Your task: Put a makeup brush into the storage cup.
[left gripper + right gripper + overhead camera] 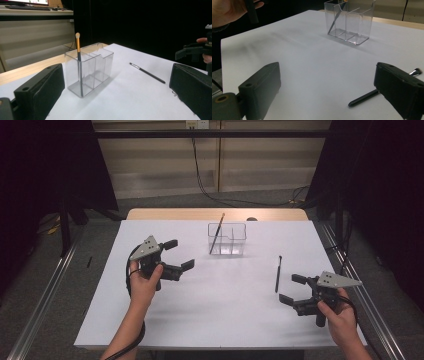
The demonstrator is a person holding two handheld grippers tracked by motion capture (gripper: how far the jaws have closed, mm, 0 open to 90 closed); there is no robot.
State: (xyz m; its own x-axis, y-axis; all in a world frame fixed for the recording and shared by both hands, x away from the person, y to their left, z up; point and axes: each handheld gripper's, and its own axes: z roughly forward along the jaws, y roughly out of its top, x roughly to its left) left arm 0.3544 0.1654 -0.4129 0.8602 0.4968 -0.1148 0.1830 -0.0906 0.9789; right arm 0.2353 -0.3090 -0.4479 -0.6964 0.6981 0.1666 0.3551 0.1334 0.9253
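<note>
The black brush [277, 274] lies flat on the desk [220, 310] just ahead of the right gripper [295, 290], whose wide-spread fingers suit picking it up; the left gripper [177, 255] is likewise wide, holding nothing.

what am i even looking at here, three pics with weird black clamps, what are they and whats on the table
A person sits at a white table, holding a hand-operated clamp tool in each hand. The high view looks down from above: the left gripper is at the left, the right gripper at the right. The other two pictures come from small cameras riding on each gripper, so the black blocks at their bottom corners are that gripper's own jaws. Both grippers are open and hold nothing. On the table stands a clear plastic organizer with compartments; a gold-handled makeup brush leans in one end compartment. A second, thin black brush lies flat on the table near the right gripper.
</note>
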